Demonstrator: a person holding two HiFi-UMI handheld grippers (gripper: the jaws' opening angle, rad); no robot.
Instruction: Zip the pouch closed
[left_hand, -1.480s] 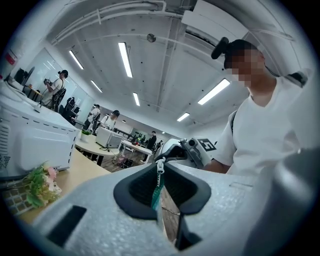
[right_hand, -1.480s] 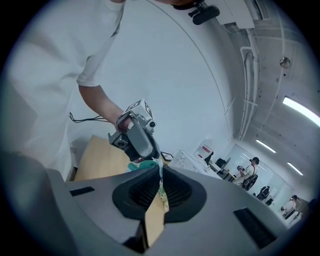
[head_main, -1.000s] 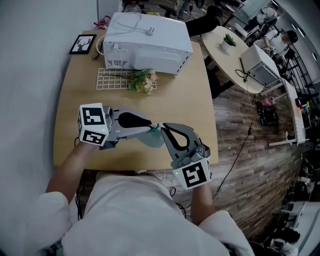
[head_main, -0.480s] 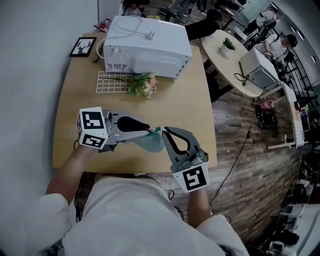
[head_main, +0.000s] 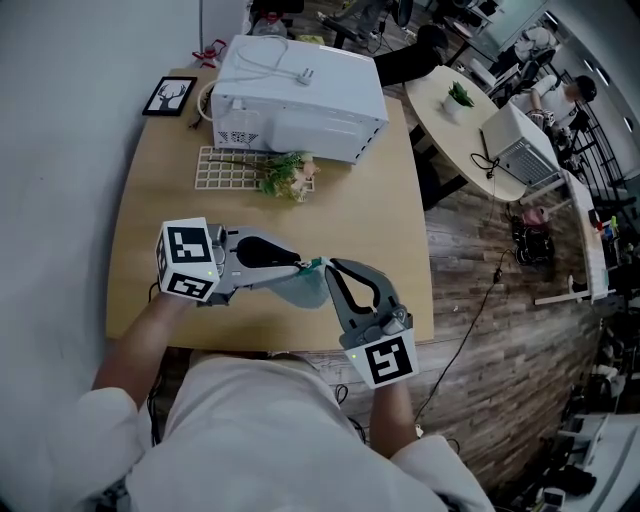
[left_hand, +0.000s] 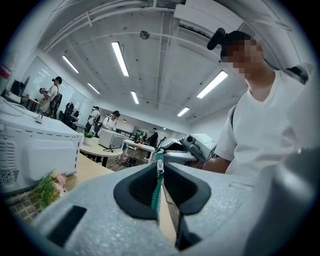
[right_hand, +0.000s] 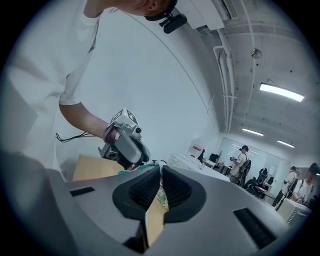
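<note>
I hold a small teal pouch (head_main: 301, 288) in the air over the front edge of the wooden table (head_main: 372, 225), stretched between both grippers. My left gripper (head_main: 301, 267) comes in from the left and is shut on the pouch's teal zipper (left_hand: 158, 186); the silver zipper pull (left_hand: 159, 165) sticks out at the jaw tips. My right gripper (head_main: 326, 271) comes in from the front right and is shut on the pouch's patterned fabric (right_hand: 161, 194). The tips of the two grippers nearly meet. Most of the pouch body hangs below them, partly hidden.
A white oven-like appliance (head_main: 300, 92) stands at the table's back, with a white grid rack (head_main: 226, 166) and a bunch of flowers (head_main: 288, 172) in front of it. A small picture frame (head_main: 166, 96) lies at the back left. A round table (head_main: 455, 120) stands to the right.
Both grippers stay in place on the pouch. The right gripper has rolled slightly about its own axis.
</note>
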